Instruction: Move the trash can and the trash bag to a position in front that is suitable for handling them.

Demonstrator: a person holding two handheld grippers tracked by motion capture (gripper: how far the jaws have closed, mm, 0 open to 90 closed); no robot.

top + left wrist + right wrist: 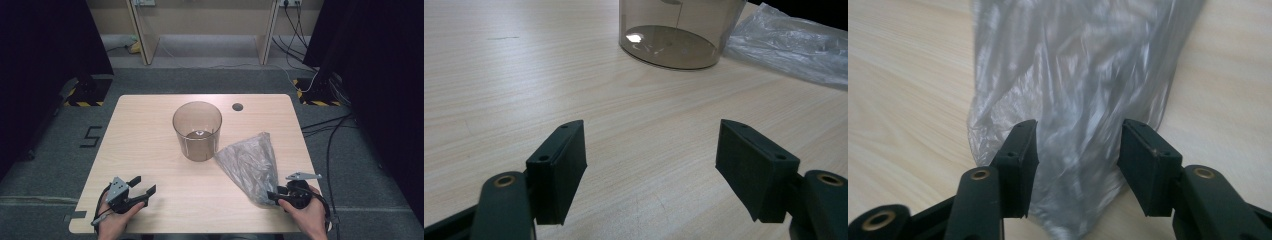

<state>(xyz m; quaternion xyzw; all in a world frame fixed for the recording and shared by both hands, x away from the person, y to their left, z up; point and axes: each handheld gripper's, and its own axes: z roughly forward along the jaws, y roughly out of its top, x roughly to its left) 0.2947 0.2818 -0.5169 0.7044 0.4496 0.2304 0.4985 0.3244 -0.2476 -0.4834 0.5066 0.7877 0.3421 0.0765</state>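
A clear brownish plastic cup point(197, 131) stands upright near the middle of the wooden table point(145, 120). A crumpled transparent plastic bag point(250, 162) lies to its right and reaches toward the front edge. My right gripper point(273, 196) sits at the bag's near end. In the right gripper view its jaws point(1078, 131) stand apart on either side of the bag point(1073, 75), and the pads are not pressing the film. My left gripper point(144, 184) rests at the front left, open, with bare table between its jaws point(651, 135). Ahead of the left gripper are the cup point(674, 45) and the bag point(794, 45).
A dark round cable hole point(237, 107) sits in the table behind the cup. Grey carpet surrounds the table, with cables point(325, 135) on the floor at the right and black curtains on both sides. A wooden shelf frame point(205, 30) stands at the back.
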